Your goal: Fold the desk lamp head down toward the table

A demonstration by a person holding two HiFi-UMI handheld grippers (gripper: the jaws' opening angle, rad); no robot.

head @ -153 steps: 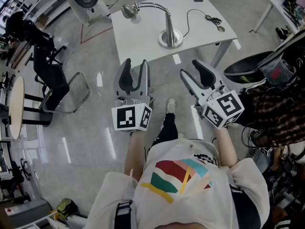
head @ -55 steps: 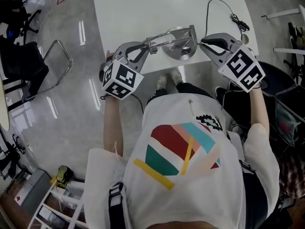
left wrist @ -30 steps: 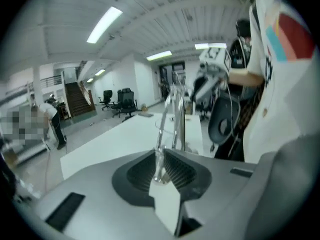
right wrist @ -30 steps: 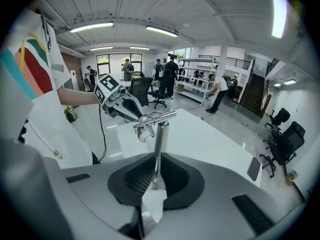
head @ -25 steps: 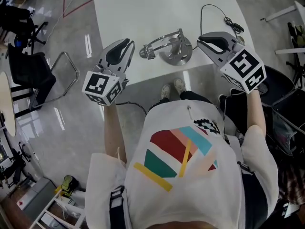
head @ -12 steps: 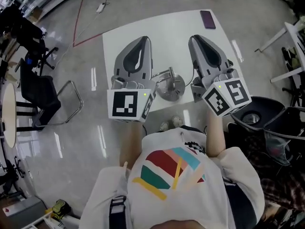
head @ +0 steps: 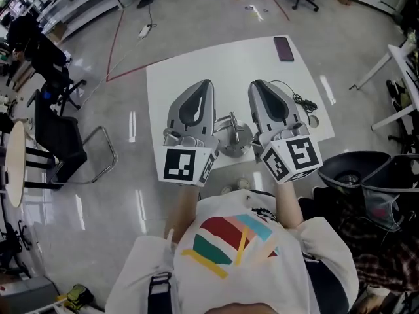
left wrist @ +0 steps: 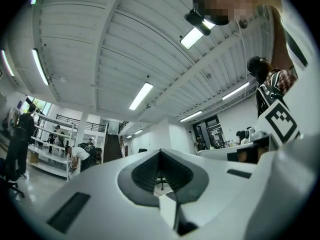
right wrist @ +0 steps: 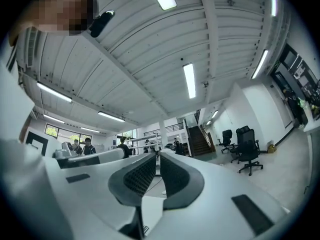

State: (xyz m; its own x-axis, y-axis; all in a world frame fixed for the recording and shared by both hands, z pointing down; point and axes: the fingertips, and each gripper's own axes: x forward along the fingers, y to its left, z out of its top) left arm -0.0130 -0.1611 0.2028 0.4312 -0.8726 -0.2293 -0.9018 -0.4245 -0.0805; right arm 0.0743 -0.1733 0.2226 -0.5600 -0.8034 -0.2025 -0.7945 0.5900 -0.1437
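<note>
1. Below and between left claw (head: pixel 204 85) and right claw (head: pixel 257 86), the lamp (head: pixel 233 140) sits on the counter (head: pixel 216 61), head hidden.
2. Both claws are pinched together, empty.
3. Folding looks done, I judge; I'd move both aside to check the head lies low.

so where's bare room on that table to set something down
The far left of the table, from its left edge across to the phone, is bare. Crowded: the near middle, where the lamp sits, and the right edge with the coiled cable.
</note>
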